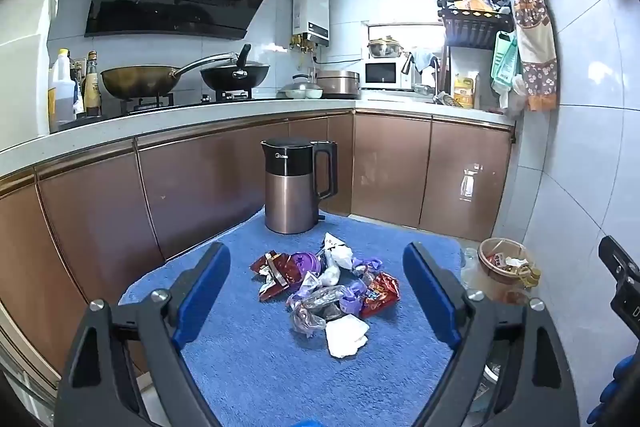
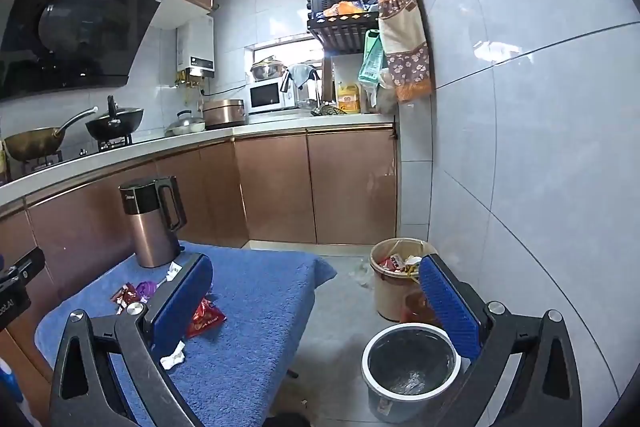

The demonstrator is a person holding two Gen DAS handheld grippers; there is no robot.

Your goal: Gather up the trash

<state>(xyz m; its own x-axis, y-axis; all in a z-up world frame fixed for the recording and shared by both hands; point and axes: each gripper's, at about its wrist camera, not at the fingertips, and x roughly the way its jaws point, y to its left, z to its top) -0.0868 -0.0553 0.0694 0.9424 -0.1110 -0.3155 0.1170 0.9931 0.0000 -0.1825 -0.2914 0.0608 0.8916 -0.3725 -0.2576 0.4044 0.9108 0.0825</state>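
A pile of trash (image 1: 326, 285) lies on the blue towel-covered table (image 1: 260, 367): red and purple wrappers, clear plastic and crumpled white tissue (image 1: 346, 337). My left gripper (image 1: 316, 291) is open and empty, its blue pads either side of the pile, above it. My right gripper (image 2: 316, 301) is open and empty, held over the table's right edge and the floor. Below it stands a grey bin with a white rim (image 2: 410, 367). A red wrapper (image 2: 204, 319) and tissue (image 2: 174, 354) show beside its left finger.
A brown electric kettle (image 1: 294, 185) stands at the table's far end. A beige bin (image 2: 394, 277) full of rubbish stands on the floor by the tiled wall. Brown cabinets and a counter with woks run behind.
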